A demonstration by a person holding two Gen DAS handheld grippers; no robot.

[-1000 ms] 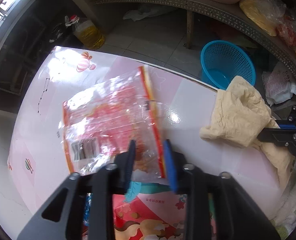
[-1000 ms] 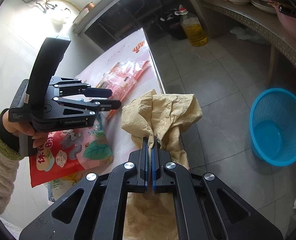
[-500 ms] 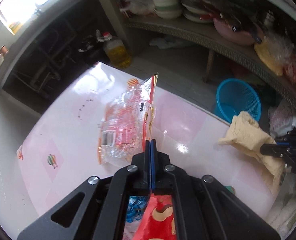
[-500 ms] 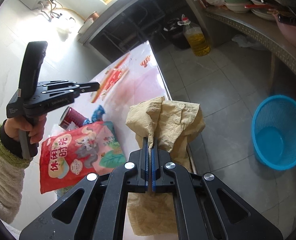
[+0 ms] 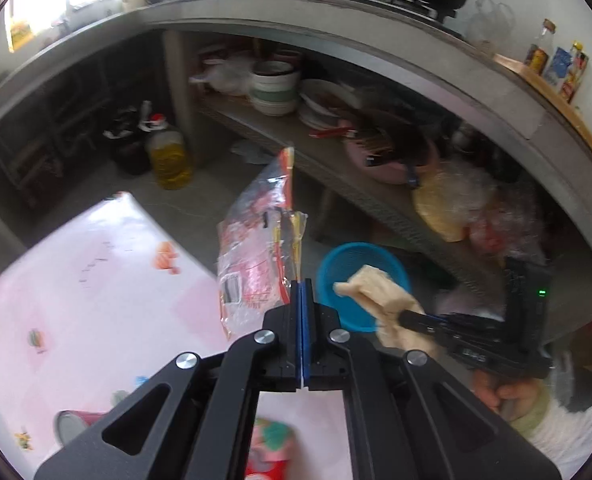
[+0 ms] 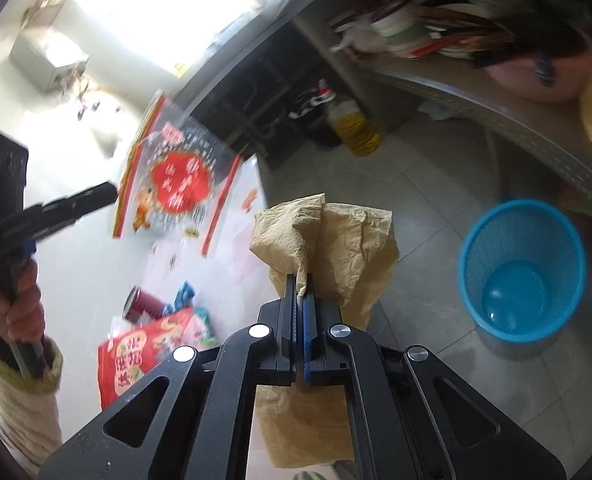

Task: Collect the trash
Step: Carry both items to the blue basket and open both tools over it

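Left wrist view: left gripper (image 5: 301, 286) clamped on clear snack wrapper (image 5: 256, 248), held aloft.
Right gripper (image 6: 299, 286): pinched on crumpled tan paper (image 6: 327, 240).
Ahead, below: blue basket (image 6: 521, 268), floor-level.
Advice: carry both over the rim before releasing.
Remaining on table (image 5: 76, 280): red snack bag (image 6: 144, 356), can (image 6: 142, 308).

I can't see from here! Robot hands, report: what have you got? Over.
Left gripper shut on clear snack bag, lifted. Right gripper shut on brown paper. Blue bin open, nothing blocking.
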